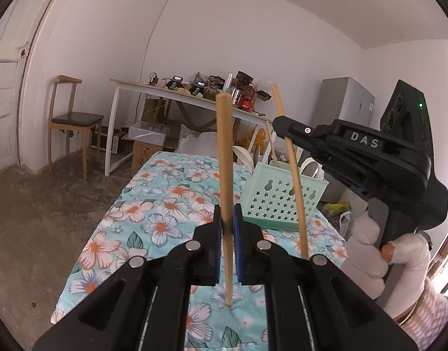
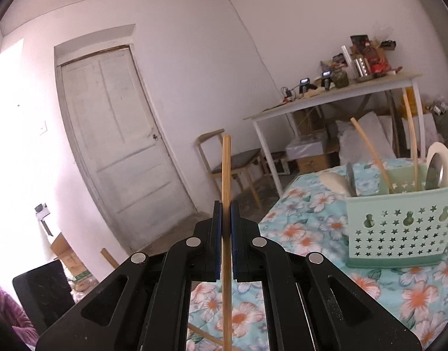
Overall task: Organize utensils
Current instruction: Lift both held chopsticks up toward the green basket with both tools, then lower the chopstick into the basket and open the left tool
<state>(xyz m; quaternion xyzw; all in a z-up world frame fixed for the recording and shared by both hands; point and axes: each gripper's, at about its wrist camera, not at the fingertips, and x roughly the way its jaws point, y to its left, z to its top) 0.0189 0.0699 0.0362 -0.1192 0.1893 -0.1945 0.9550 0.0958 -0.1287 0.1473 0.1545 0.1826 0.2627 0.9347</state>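
My left gripper (image 1: 227, 218) is shut on a wooden chopstick (image 1: 225, 152) that stands upright with its lower tip on the floral tablecloth (image 1: 153, 204). My right gripper (image 2: 226, 216) is shut on a second wooden chopstick (image 2: 225, 169), also held upright; in the left wrist view this gripper (image 1: 285, 130) holds its chopstick (image 1: 294, 175) in front of the mint green utensil basket (image 1: 282, 201). The basket (image 2: 399, 231) stands on the table and holds two chopsticks (image 2: 373, 158), spoons and a white plate (image 2: 442, 161).
A white desk (image 1: 177, 96) crowded with clutter stands behind the table, with a wooden chair (image 1: 68, 117) to its left and boxes beneath. A white door (image 2: 115, 134) is in the wall. A grey fridge (image 1: 345, 102) stands at the right.
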